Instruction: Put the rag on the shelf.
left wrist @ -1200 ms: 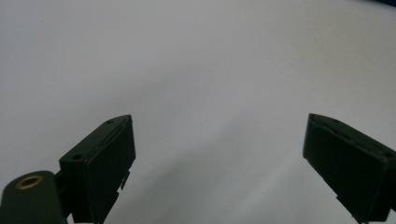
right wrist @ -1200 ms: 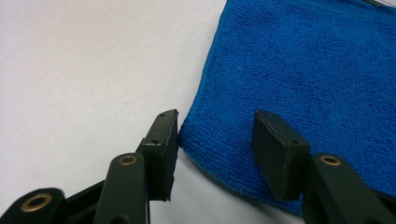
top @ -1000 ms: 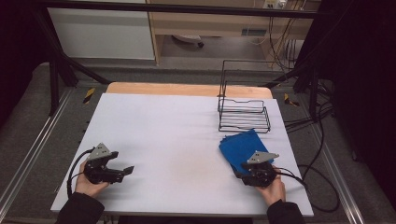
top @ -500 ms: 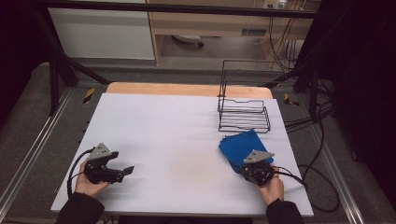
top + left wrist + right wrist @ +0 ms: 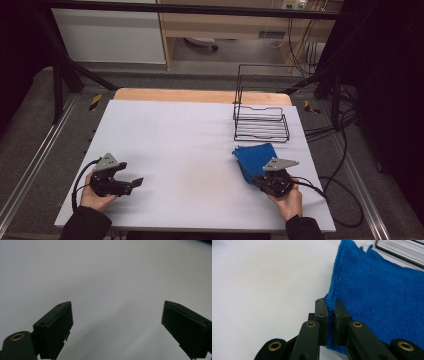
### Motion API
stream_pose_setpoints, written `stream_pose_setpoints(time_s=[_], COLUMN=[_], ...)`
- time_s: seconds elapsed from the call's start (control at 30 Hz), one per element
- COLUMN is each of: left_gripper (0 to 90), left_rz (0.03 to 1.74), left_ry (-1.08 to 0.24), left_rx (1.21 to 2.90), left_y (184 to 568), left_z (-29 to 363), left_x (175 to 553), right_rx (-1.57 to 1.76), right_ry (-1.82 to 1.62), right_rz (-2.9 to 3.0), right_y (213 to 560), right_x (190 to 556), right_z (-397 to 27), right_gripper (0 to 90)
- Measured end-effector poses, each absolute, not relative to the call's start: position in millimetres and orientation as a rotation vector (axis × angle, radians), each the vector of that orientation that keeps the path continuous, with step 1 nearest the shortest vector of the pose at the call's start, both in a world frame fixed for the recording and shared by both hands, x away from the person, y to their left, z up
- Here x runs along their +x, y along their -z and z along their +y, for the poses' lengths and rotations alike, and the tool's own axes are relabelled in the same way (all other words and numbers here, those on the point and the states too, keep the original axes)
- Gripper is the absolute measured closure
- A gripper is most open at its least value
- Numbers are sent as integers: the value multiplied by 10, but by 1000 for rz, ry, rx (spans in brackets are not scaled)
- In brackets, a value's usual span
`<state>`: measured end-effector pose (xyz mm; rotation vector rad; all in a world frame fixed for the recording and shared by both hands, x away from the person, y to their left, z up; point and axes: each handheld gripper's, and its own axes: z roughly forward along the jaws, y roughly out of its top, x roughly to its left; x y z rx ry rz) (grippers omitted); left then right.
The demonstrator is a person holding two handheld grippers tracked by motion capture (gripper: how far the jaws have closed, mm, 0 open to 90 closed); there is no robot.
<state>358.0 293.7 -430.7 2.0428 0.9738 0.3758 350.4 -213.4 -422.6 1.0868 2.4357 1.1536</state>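
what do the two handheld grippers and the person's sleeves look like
Both the left gripper and the right gripper are black, each topped with a grey three-cornered plate and trailing a black cable. Their flat rectangular jaws have brass-coloured pivot rivets. The sleeves are dark.

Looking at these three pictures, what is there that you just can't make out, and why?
- Near corner of the blue cloth: high view, hidden under the right gripper.
- The cloth's far side: right gripper view, cut off by the right edge.
- Wire rack: high view, too small to tell whether anything thin lies inside.
- Left gripper: left gripper view, body cut off by the bottom edge.
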Motion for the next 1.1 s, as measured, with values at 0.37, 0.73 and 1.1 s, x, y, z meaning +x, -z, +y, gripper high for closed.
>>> stream_pose_setpoints(time_s=[0.37,0.73,1.1], left_gripper=[99,100,100], left_rz=[975,977,976], left_ry=[-378,-378,-376], left_rx=[2042,2043,2045], left_y=[4306,4308,4308], left_z=[2938,2941,2939], left_x=[3581,3583,3581], right_rx=[1099,1033,980], right_ry=[-1254,-1314,-1270], right_rz=[2491,2572,2667], right_y=[4159,4134,4234], right_x=[3472,3396,3348], right_z=[-1746,-1305,-942], right_gripper=[850,849,824])
